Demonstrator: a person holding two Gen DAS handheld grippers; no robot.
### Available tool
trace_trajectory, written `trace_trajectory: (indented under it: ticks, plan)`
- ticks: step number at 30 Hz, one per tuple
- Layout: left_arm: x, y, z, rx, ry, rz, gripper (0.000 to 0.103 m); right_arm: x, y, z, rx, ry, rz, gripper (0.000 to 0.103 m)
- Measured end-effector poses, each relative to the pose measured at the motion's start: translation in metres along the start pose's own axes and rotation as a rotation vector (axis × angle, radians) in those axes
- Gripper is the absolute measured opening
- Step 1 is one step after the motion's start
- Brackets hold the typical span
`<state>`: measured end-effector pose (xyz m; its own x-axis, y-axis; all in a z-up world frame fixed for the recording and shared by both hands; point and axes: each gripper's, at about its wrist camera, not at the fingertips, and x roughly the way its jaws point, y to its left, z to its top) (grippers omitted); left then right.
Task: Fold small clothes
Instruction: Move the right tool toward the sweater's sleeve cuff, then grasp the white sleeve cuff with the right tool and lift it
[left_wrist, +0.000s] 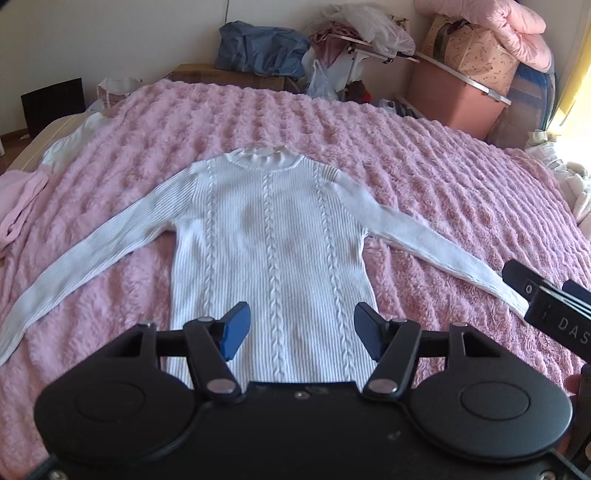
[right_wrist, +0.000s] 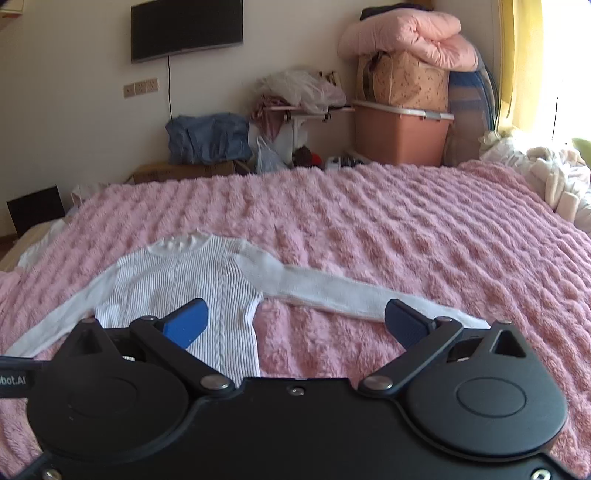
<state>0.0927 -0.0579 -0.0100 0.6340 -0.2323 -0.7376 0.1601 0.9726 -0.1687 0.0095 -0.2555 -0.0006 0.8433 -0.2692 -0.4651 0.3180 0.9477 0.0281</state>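
A white ribbed sweater (left_wrist: 273, 229) with cable stripes lies flat on the pink fluffy blanket (left_wrist: 406, 147), neck away from me, both sleeves spread outward. My left gripper (left_wrist: 301, 334) hovers open above the sweater's hem, nothing between its blue pads. In the right wrist view the sweater (right_wrist: 184, 280) sits at lower left, its right sleeve (right_wrist: 351, 295) stretching toward the right finger. My right gripper (right_wrist: 295, 326) stands wide open above the blanket beside the sweater's body, holding nothing. Part of the right gripper's black frame (left_wrist: 554, 306) shows near the sleeve cuff in the left wrist view.
A pale pink garment (left_wrist: 18, 210) lies at the blanket's left edge. White bedding (right_wrist: 554, 177) is bunched at the right. Beyond the bed stand a cardboard box (left_wrist: 229, 75), a blue bag (left_wrist: 258, 46), a pink storage bin (right_wrist: 399, 133) and stacked quilts (right_wrist: 406, 33).
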Motion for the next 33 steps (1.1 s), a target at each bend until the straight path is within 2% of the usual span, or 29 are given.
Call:
trace_trajectory:
  ticks: [3,5,10,13,16,18,22,25,33]
  plan:
    - [0.031,-0.014,0.019,0.021,0.01,-0.025,0.066,0.025,-0.025,0.001,0.106,0.068,0.001,0.103]
    - [0.054,-0.024,0.031,0.039,0.018,-0.044,0.066,0.04,-0.042,-0.001,0.139,0.084,-0.069,0.103]
    - [0.12,-0.048,0.052,0.066,0.025,-0.094,0.066,0.084,-0.087,-0.015,0.215,-0.001,-0.343,0.103]
    - [0.164,-0.058,0.061,0.065,0.055,-0.107,0.066,0.111,-0.125,-0.028,0.293,-0.024,-0.447,0.1]
    - [0.208,-0.067,0.069,0.064,0.058,-0.116,0.066,0.132,-0.164,-0.04,0.412,0.018,-0.475,0.079]
    - [0.235,-0.074,0.076,0.065,0.056,-0.118,0.066,0.148,-0.19,-0.054,0.538,0.06,-0.482,0.066]
    - [0.282,-0.091,0.089,0.075,0.075,-0.128,0.066,0.17,-0.222,-0.078,0.739,0.083,-0.519,0.065]
    - [0.307,-0.104,0.095,0.095,0.088,-0.118,0.066,0.182,-0.237,-0.088,0.814,0.093,-0.55,0.065]
    - [0.359,-0.119,0.094,0.12,0.11,-0.098,0.066,0.201,-0.264,-0.104,0.949,0.1,-0.542,0.065]
